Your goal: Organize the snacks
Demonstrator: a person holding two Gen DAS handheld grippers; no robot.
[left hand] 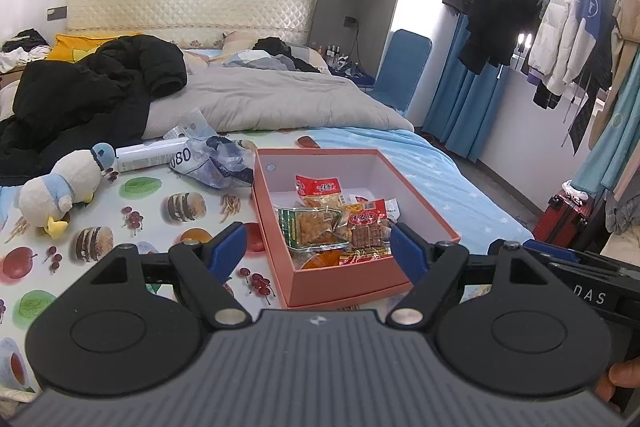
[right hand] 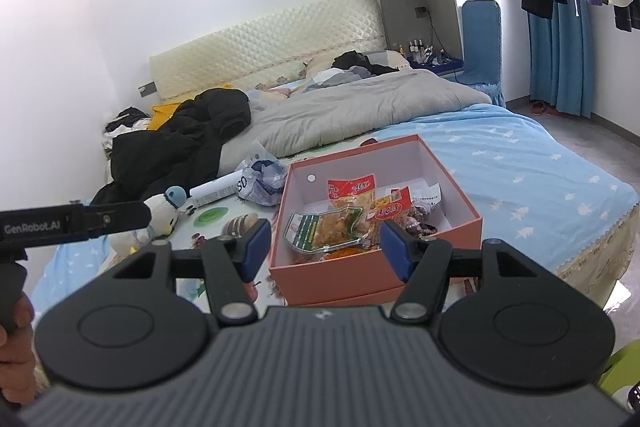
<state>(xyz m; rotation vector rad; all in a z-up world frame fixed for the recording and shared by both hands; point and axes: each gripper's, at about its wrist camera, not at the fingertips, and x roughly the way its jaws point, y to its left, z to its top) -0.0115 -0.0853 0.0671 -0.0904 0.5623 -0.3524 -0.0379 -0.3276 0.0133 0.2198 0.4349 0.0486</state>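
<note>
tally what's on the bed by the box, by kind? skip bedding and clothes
Box: 1, salmon-pink box holding the snack packets
Plush toy: 1, duck plush
Tube: 1, white tube
Plastic bag: 1, crumpled bag
Snack packets: several, overlapping, exact count unclear
Total: 4, plus packets
</note>
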